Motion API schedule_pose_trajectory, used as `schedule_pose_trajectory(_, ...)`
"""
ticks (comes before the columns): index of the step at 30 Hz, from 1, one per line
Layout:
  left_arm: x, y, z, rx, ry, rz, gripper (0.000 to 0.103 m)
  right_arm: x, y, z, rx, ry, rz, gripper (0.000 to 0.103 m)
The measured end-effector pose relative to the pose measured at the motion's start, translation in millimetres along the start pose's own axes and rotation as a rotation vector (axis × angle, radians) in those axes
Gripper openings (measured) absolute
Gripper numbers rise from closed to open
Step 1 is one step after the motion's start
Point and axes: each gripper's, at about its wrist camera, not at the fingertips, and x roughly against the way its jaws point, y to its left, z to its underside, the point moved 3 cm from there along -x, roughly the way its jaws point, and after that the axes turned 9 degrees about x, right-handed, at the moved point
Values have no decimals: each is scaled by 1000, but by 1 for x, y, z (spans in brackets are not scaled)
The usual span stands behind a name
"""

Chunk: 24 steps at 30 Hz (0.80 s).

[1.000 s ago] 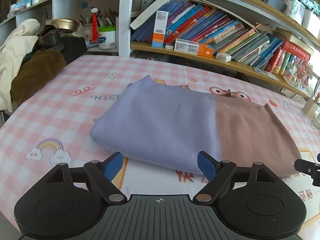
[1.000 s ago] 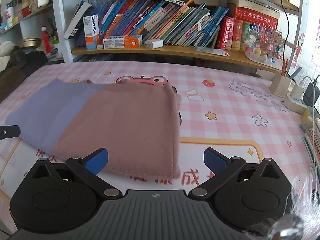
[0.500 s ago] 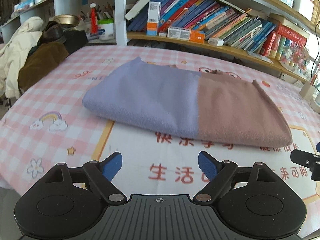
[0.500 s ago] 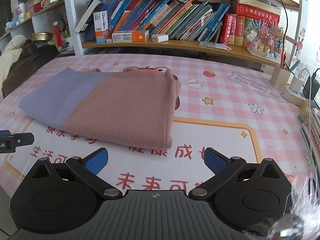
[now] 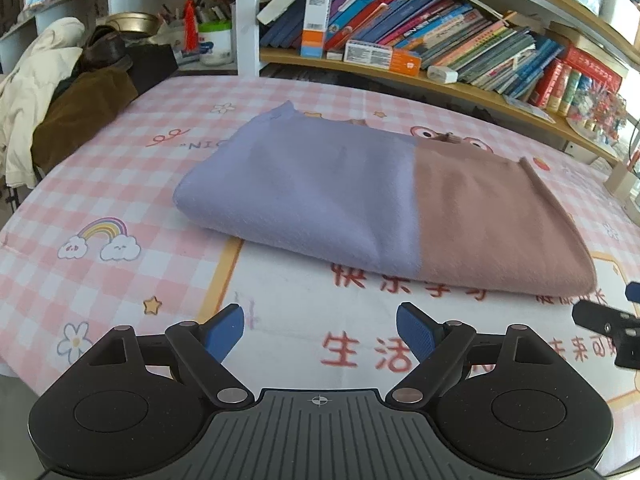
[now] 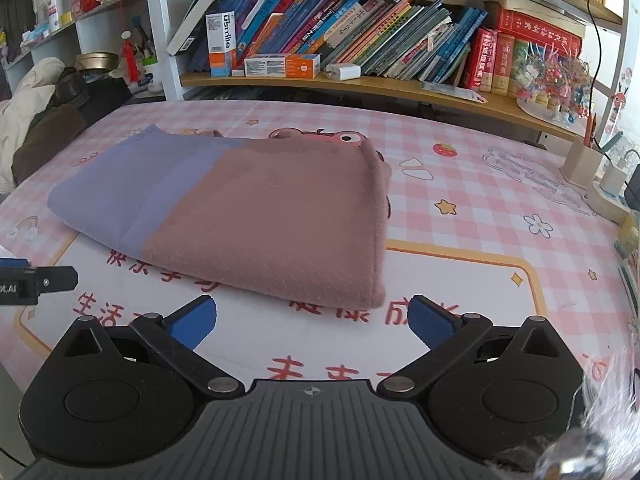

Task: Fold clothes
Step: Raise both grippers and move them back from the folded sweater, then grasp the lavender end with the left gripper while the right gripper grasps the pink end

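Folded garment (image 5: 384, 204), half lilac and half dusty pink, lying flat in a neat rectangle on the pink checked tablecloth (image 5: 100, 184), lilac end toward my left, pink end toward my right. My left gripper (image 5: 320, 330) and my right gripper (image 6: 312, 318): both spread wide with nothing between the blue pads, both over the printed white panel of the cloth, near the garment's front edge and clear of it. Background: bookshelf (image 6: 400, 88) of leaning books behind the table; coats (image 5: 60, 100) heaped at the far left.
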Motion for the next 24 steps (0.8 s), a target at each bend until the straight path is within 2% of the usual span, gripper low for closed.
schedule_pose_trajectory(6, -11, 5, -9, -22, 18, 24, 86, -9, 8, -7, -16, 17, 19, 103)
schedule_pose_trajectory(10, -20, 15, -15, 5, 37, 44, 86, -14, 12, -10, -19, 28, 34, 103)
schedule_pose_trajectory(22, -53, 71, -38, 346, 98, 157, 86, -18, 11, -16, -54, 60, 124, 103)
schedule_pose_trajectory(24, -56, 76, -43, 374, 95, 171, 86, -18, 11, -18, -56, 59, 138, 103)
